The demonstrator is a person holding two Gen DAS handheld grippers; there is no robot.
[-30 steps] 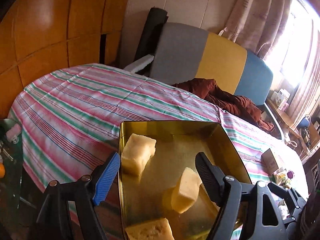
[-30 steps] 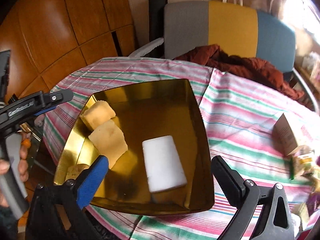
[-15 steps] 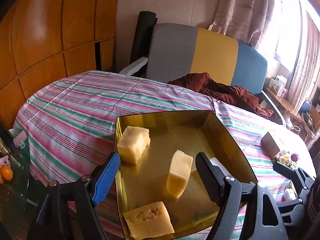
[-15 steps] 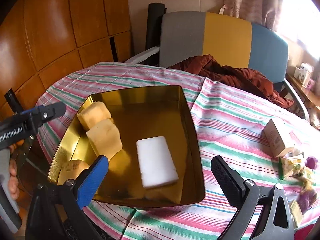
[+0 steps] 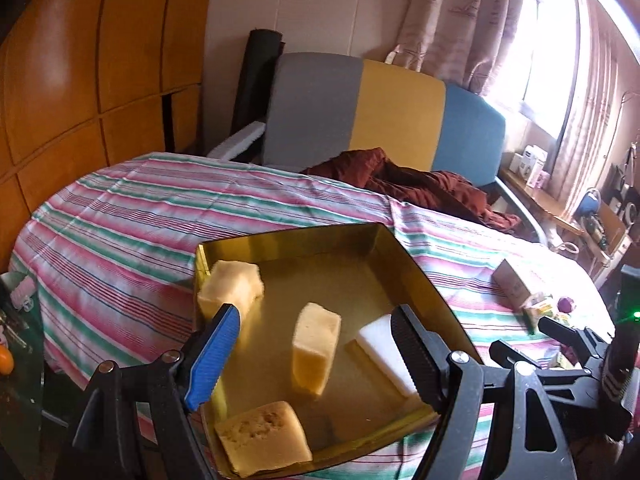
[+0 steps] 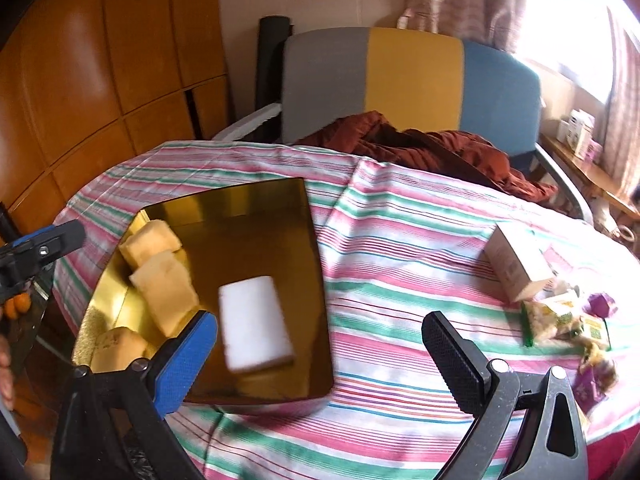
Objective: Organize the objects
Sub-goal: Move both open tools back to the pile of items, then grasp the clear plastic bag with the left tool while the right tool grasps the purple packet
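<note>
Left wrist: yellow sponge [image 5: 316, 346] between spread tool [image 5: 316, 354] tips (untouched).

Far side: grey-yellow-blue chair [image 6: 412, 80] with rust-red cloth [image 6: 420, 148] draped on it. Wood panelling [image 5: 80, 92] left; curtained window [image 5: 548, 40] right.

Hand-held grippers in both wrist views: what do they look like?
Each hand-held gripper, left and right, has a black plastic frame with silver pivot bolts. One finger carries a ribbed blue pad, the other a textured black pad. No sleeves or cables show.
</note>
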